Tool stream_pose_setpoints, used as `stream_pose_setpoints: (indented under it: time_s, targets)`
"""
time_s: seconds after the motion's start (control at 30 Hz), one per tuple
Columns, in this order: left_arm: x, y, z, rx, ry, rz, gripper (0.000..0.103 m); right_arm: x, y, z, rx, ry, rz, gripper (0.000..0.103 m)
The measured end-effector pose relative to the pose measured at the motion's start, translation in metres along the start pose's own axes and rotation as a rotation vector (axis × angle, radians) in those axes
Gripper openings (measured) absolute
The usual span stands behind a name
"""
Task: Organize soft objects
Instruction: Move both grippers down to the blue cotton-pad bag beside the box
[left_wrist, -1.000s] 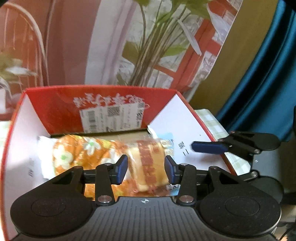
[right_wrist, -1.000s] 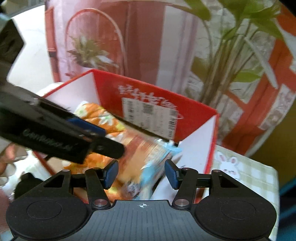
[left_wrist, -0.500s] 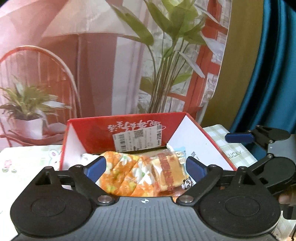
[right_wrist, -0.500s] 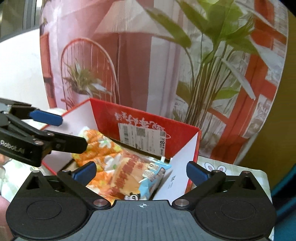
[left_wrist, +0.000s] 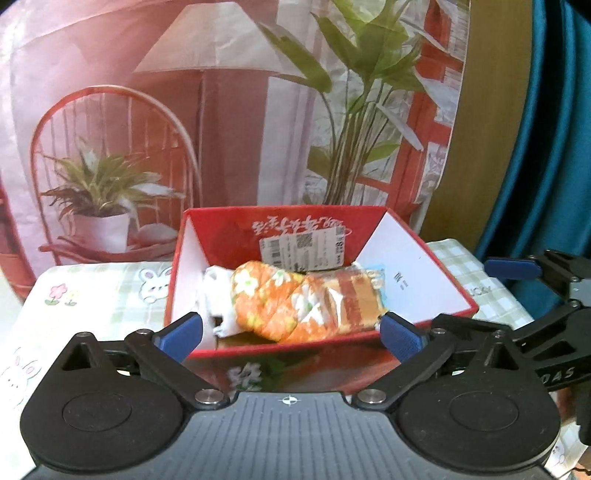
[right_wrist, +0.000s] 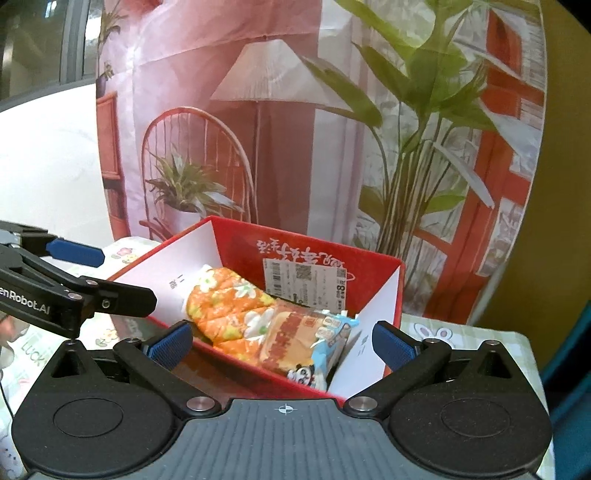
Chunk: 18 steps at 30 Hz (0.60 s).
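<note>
Left wrist view: left tongs (left_wrist: 290, 330) spread wide, just opened further, nothing gripped.
Right wrist view: right tongs (right_wrist: 282, 343) spread wide, empty.
Orange floral cloth (left_wrist: 275, 301): laid inside red box (left_wrist: 413, 258) beside snack packet (right_wrist: 295, 338).
Box: set on desk (left_wrist: 107, 291).

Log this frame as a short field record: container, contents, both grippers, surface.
container: red box, open top, white inside
contents: orange floral cloth bundle beside wrapped snack pack, both lying inside the box
left gripper: open, empty, in front of the box
right gripper: open, empty
surface: checked tablecloth with rabbit prints
</note>
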<state>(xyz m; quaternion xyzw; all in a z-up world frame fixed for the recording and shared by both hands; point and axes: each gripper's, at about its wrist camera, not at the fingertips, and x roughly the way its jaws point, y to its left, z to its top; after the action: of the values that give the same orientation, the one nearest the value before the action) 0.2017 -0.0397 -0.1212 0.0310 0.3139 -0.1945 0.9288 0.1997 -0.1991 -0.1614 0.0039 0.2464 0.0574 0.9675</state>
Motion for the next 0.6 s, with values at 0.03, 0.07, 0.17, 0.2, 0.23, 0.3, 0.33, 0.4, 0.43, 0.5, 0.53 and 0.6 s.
stream_pose_setpoints:
  time_s: [0.03,0.07,0.17,0.2,0.23,0.3,0.33,0.4,0.43,0.5,0.53,0.6]
  targets:
    - [-0.003,0.001,-0.003,0.003,-0.002,0.012,0.103,-0.003,0.001,-0.002,0.012,-0.001,0.002,0.103]
    - [-0.006,0.001,-0.007,0.006,-0.008,0.022,0.103,-0.005,0.003,-0.004,0.025,0.001,-0.003,0.103]
    - [-0.016,0.004,-0.016,0.011,-0.026,0.039,0.103,-0.011,0.009,-0.010,0.033,0.009,-0.033,0.103]
    - [-0.019,0.004,-0.019,0.012,-0.029,0.038,0.103,-0.012,0.011,-0.013,0.026,0.012,-0.043,0.103]
    - [-0.022,0.005,-0.022,0.013,-0.030,0.036,0.103,-0.014,0.014,-0.016,0.022,0.016,-0.048,0.102]
    - [-0.027,0.005,-0.028,0.016,-0.026,0.033,0.103,-0.017,0.016,-0.022,0.031,0.023,-0.038,0.102]
    - [-0.029,0.006,-0.031,0.013,-0.023,0.032,0.103,-0.018,0.017,-0.025,0.041,0.031,-0.029,0.102]
    - [-0.030,0.008,-0.036,-0.005,-0.018,0.025,0.103,-0.020,0.017,-0.031,0.060,0.051,-0.016,0.102]
    - [-0.031,0.010,-0.039,-0.020,-0.015,0.019,0.103,-0.021,0.017,-0.034,0.068,0.062,-0.013,0.102]
    - [-0.033,0.014,-0.044,-0.050,-0.010,0.003,0.103,-0.022,0.018,-0.040,0.083,0.081,-0.003,0.102]
    - [-0.034,0.015,-0.046,-0.061,-0.008,-0.004,0.103,-0.023,0.019,-0.044,0.091,0.085,-0.002,0.102]
    - [-0.033,0.016,-0.050,-0.068,-0.001,-0.007,0.103,-0.024,0.019,-0.050,0.103,0.098,0.006,0.102]
